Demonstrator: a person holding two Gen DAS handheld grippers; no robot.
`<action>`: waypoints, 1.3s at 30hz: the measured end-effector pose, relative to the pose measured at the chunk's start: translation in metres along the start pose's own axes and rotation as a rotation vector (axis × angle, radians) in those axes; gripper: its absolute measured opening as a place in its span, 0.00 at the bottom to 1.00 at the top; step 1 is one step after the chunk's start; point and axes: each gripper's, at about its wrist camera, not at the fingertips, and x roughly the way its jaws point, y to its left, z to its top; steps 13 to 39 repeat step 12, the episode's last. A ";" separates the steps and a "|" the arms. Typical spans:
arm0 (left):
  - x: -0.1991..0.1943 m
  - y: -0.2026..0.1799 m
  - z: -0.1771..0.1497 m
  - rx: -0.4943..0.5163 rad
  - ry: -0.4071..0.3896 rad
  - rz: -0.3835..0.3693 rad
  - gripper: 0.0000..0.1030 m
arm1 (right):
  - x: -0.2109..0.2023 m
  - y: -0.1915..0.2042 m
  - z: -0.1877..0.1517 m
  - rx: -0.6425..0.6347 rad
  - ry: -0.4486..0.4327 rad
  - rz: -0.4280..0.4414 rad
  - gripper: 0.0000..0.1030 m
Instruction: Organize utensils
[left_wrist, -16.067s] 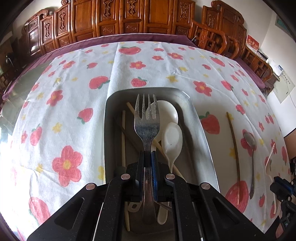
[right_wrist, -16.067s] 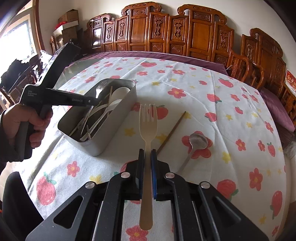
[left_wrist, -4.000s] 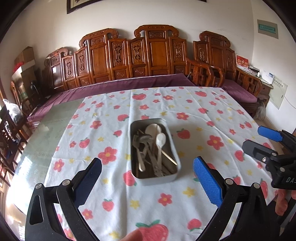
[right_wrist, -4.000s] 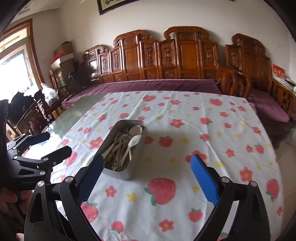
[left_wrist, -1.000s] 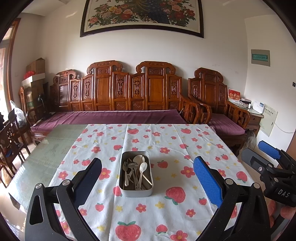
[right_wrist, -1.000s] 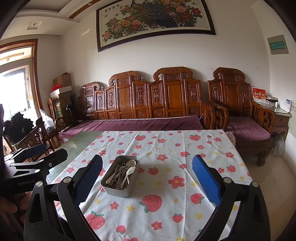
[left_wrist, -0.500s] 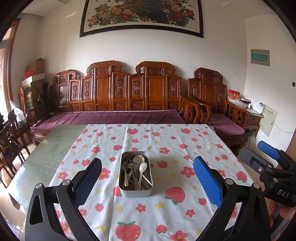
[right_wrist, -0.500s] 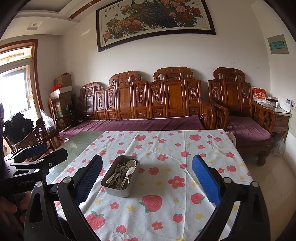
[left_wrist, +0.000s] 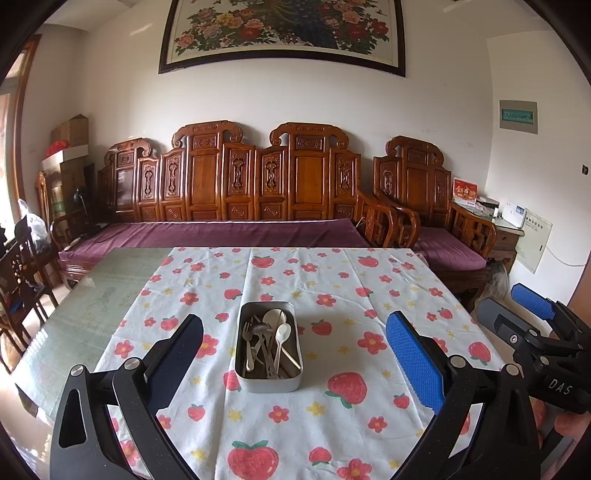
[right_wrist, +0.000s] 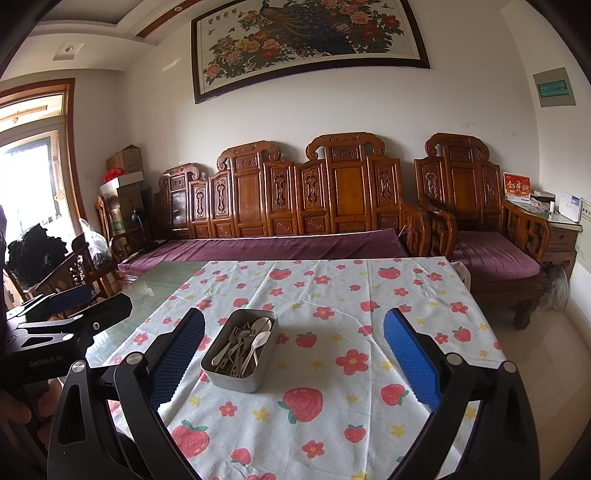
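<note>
Left wrist view first: I have my left gripper (left_wrist: 295, 354) spread to its full width with nothing between the blue pads, held back from the near edge of the tablecloth (left_wrist: 388, 280). My right gripper (right_wrist: 291, 350) is equally wide and equally empty, and its body also shows at the right margin of the left view.

Taking the metal tin (left_wrist: 269, 382) as my landmark, the utensils (left_wrist: 267, 345) all lie inside it; I see none on the cloth around it, so I judge the sorting essentially finished.

What could still go wrong is mostly my own doing. If I bring either claw forward again, a finger could catch the near wall of the tin and slide it along the cloth, or drag the cloth itself, since the fabric looks loose and creased beyond the tin. The pieces are heaped rather than aligned, so a knock could tip a handle over the rim.

The tin is a rounded rectangular steel box, dull grey, sitting flat near the middle of the cloth. Inside, a white plastic spoon (left_wrist: 281, 338) lies toward the right side over a larger pale spoon at the far end, metal forks and a spoon are crossed to the left, and a pale stick, likely a chopstick, angles toward the near right corner. Thin and tangled, they would be awkward to re-pick.
</note>
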 end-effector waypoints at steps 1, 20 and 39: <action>-0.001 0.000 0.000 0.001 0.000 0.000 0.93 | 0.001 0.002 -0.001 0.000 0.000 0.000 0.95; 0.000 0.000 -0.002 -0.005 0.002 0.003 0.93 | 0.001 0.004 -0.002 0.002 -0.001 0.002 0.95; 0.000 0.000 -0.002 -0.005 0.002 0.003 0.93 | 0.001 0.004 -0.002 0.002 -0.001 0.002 0.95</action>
